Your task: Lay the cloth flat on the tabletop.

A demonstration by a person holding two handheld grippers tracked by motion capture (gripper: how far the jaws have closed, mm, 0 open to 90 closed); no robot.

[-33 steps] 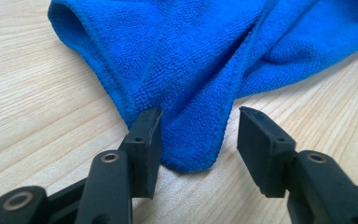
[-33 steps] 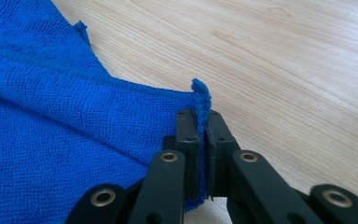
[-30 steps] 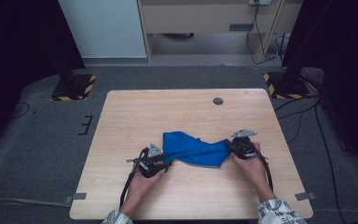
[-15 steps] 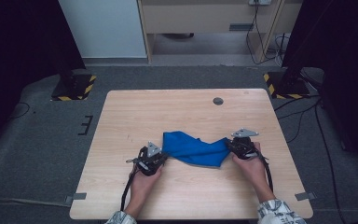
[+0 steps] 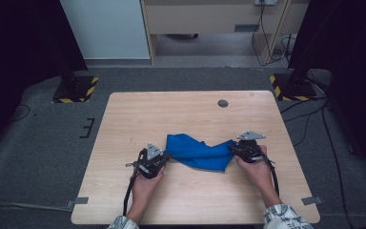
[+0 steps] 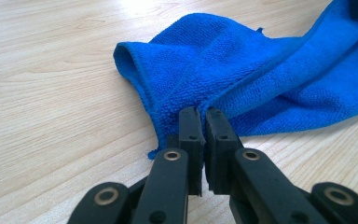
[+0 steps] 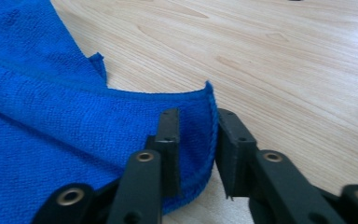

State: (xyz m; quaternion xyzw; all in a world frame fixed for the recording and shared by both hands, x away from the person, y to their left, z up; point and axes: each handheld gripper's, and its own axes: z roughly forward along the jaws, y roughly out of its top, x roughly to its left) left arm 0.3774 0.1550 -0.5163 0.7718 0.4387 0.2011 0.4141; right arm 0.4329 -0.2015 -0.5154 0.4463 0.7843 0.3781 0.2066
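Roughly at the middle of the near half of the pale wooden surface (image 5: 190, 114) lies a crumpled blue microfibre cloth (image 5: 198, 152), stretched sideways between the two tools and sagging into soft folds along its length. Its left end rises into a rolled hem with a rounded loop of fabric (image 6: 135, 56) beside it, and that hem runs straight into the left tool (image 6: 204, 116), whose black jaws are pressed together on the cloth's edge with only a sliver of fabric between them. At the opposite end, a corner of the cloth (image 7: 200, 121) stands between the jaws of the right tool (image 7: 198, 128); these jaws have just been opening, and a gap shows between the stitched edge and the right-hand jaw (the left-hand one lies against the fabric), so the corner is no longer squeezed.

Both forearms come in from the near edge of the surface, sleeves patterned at the cuffs. The left hand (image 5: 145, 183) wraps its tool from behind, pointing it inward along the surface toward the cloth; the right hand (image 5: 255, 167) does likewise from the other side, held low and nearly level. Farther back on the surface sits a small round dark grommet (image 5: 223, 103), well apart from the cloth.
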